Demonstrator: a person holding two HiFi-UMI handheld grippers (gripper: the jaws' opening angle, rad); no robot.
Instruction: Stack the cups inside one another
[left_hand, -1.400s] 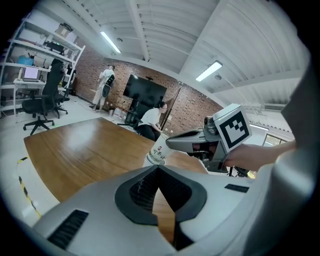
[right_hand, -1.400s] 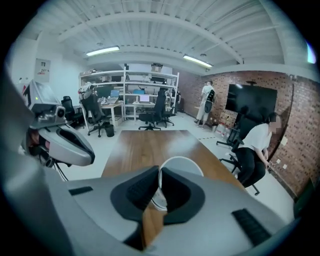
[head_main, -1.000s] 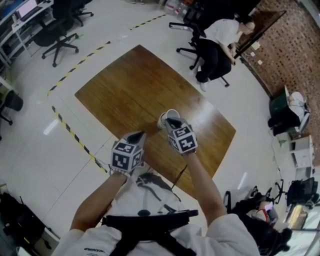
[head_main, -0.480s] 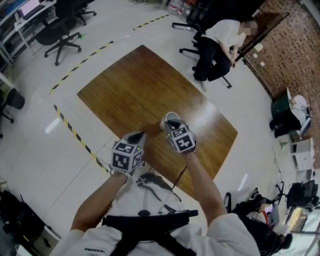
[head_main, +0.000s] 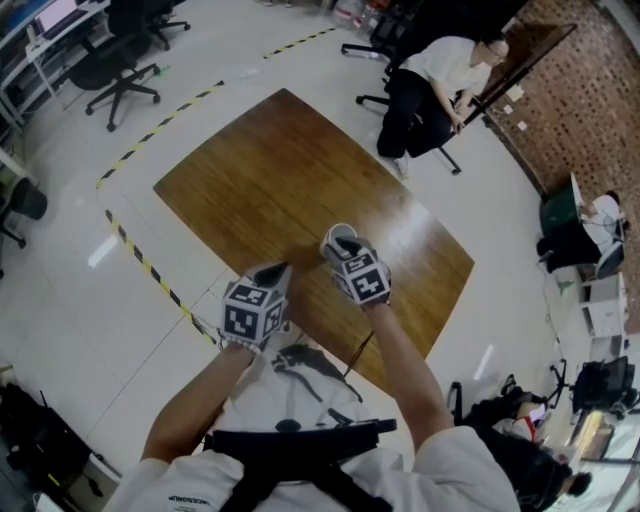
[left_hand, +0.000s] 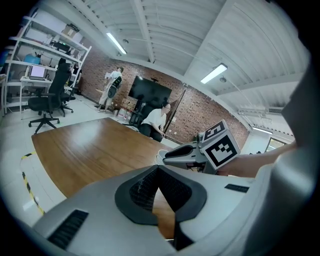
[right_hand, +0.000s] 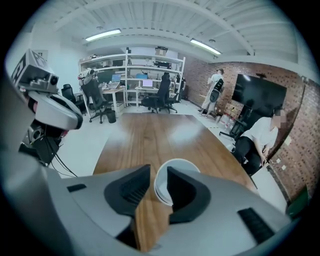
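Right gripper view: right gripper fingers opening, wall of stacked cups between them, on tabletop; left gripper fingers together, empty.

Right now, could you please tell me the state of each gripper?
Left gripper: closed, nothing between its jaws.
Right gripper: jaws opening, astride the wall of the stacked white paper cups, not pressing on it.

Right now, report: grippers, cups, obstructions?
Left hand-held gripper shut, empty. Right hand-held gripper opening, cup wall between jaws. Cups nested, upright on table. Nothing in the way.
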